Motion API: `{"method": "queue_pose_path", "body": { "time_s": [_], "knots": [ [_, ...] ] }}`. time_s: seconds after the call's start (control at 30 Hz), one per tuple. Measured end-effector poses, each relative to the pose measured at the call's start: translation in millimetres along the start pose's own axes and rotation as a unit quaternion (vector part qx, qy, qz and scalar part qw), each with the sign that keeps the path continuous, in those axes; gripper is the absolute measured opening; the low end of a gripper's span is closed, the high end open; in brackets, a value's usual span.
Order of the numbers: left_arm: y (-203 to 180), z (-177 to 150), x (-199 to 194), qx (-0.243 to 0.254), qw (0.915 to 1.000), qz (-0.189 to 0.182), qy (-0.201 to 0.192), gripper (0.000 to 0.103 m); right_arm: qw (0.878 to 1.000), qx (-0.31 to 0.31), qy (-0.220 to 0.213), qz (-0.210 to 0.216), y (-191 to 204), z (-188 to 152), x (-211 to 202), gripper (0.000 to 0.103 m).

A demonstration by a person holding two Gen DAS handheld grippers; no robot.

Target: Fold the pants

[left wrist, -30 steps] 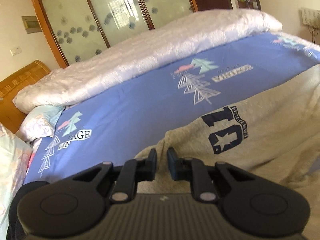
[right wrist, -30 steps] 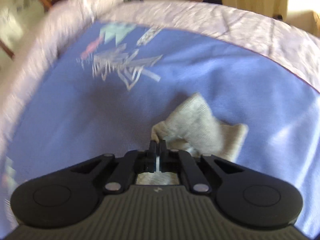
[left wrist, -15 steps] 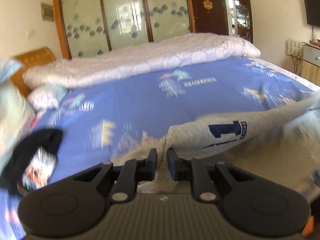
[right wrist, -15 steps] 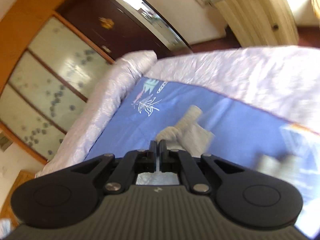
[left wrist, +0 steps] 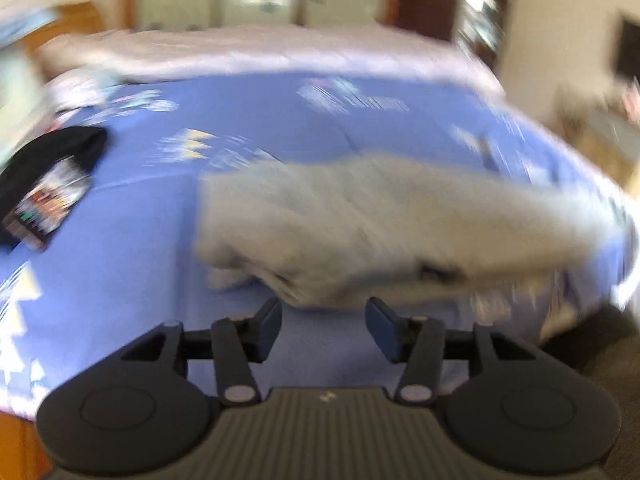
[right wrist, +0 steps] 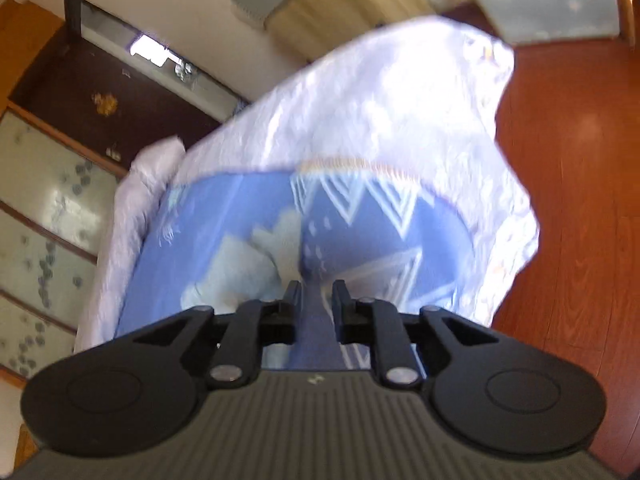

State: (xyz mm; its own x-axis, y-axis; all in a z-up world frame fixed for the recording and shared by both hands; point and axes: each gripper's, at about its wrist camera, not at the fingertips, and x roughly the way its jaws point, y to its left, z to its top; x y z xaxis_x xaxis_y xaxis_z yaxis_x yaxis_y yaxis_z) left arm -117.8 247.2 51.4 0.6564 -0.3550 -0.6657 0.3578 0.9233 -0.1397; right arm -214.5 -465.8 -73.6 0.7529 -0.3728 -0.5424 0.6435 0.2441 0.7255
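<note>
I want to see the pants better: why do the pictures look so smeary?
Left wrist view: motion blur smears the grey pants and blue bedsheet; only the left gripper is sharp. Right wrist view: less blurred, though glare washes out the white quilt.

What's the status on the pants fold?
Left gripper and right gripper both opening, empty. Pants dropped on bed. Black item off to the side.

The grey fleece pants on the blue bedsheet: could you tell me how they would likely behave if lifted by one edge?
The grey fleece pants would probably hang floppy: they lie in soft rumpled folds. They look thick, so likely light but bulky. On the smooth blue bedsheet they may slide or bunch rather than stay flat.
</note>
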Motion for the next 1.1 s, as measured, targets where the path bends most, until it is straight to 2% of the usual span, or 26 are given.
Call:
{"method": "queue_pose_path", "body": {
  "time_s": [0.07, 0.13, 0.2, 0.27, 0.33, 0.4, 0.47, 0.53, 0.57, 0.6, 0.63, 0.67, 0.7, 0.73, 0.8, 0.87, 0.97, 1.1],
  "knots": [
    [29, 13, -17, -0.087, 0.9954, -0.008, -0.039, 0.047, 0.999, -0.042, -0.008, 0.025, 24, 0, -10, 0.02],
    [44, 29, -23, -0.133, 0.9881, -0.026, -0.073, 0.045, 0.995, -0.089, -0.005, 0.055, 48, -8, -17, 0.02],
    [45, 49, -19, -0.138, 0.9842, -0.042, -0.103, 0.045, 0.988, -0.128, 0.013, 0.082, 72, -22, -13, 0.022],
    [35, 64, -5, -0.129, 0.9834, -0.06, -0.112, 0.045, 0.98, -0.166, 0.049, 0.102, 97, -43, 0, 0.022],
    [19, 72, 17, -0.119, 0.9855, -0.071, -0.098, 0.044, 0.97, -0.198, 0.09, 0.11, 115, -72, 14, 0.022],
    [7, 71, 42, -0.103, 0.9901, -0.063, -0.071, 0.044, 0.96, -0.227, 0.122, 0.11, 125, -99, 26, 0.022],
    [6, 64, 70, -0.097, 0.9943, -0.035, -0.027, 0.044, 0.953, -0.245, 0.138, 0.109, 125, -117, 36, 0.022],
    [9, 49, 99, -0.089, 0.9951, 0.021, 0.038, 0.043, 0.956, -0.234, 0.151, 0.097, 112, -118, 46, 0.022],
    [12, 42, 115, -0.086, 0.9924, 0.047, 0.074, 0.034, 0.959, -0.226, 0.152, 0.08, 104, -114, 50, 0.021],
    [13, 37, 117, -0.085, 0.9926, 0.048, 0.072, 0.035, 0.963, -0.221, 0.147, 0.056, 95, -109, 54, 0.003],
    [12, 38, 115, -0.087, 0.9927, 0.047, 0.069, 0.035, 0.967, -0.195, 0.153, 0.059, 81, -99, 60, 0.0],
    [11, 41, 111, -0.09, 0.9918, 0.052, 0.075, 0.034, 0.972, -0.148, 0.165, 0.075, 66, -87, 61, 0.001],
    [10, 45, 106, -0.095, 0.9914, 0.051, 0.073, 0.035, 0.977, -0.111, 0.165, 0.082, 57, -75, 56, 0.008],
    [10, 49, 98, -0.102, 0.9917, 0.045, 0.063, 0.036, 0.981, -0.094, 0.144, 0.095, 48, -63, 47, 0.011],
    [10, 60, 82, -0.116, 0.9921, 0.027, 0.038, 0.038, 0.984, -0.082, 0.102, 0.117, 31, -39, 25, 0.024],
    [7, 70, 69, -0.129, 0.9914, 0.017, 0.015, 0.042, 0.989, -0.052, 0.076, 0.112, 11, -11, 15, 0.025],
    [-6, 85, 73, -0.132, 0.9909, 0.018, 0.017, 0.043, 0.994, -0.052, 0.041, 0.087, -2, 17, 11, 0.025],
    [-42, 98, 91, -0.125, 0.9913, -0.02, 0.035, 0.043, 0.992, -0.051, 0.047, 0.103, -1, 33, 29, 0.025]
  ]
}}
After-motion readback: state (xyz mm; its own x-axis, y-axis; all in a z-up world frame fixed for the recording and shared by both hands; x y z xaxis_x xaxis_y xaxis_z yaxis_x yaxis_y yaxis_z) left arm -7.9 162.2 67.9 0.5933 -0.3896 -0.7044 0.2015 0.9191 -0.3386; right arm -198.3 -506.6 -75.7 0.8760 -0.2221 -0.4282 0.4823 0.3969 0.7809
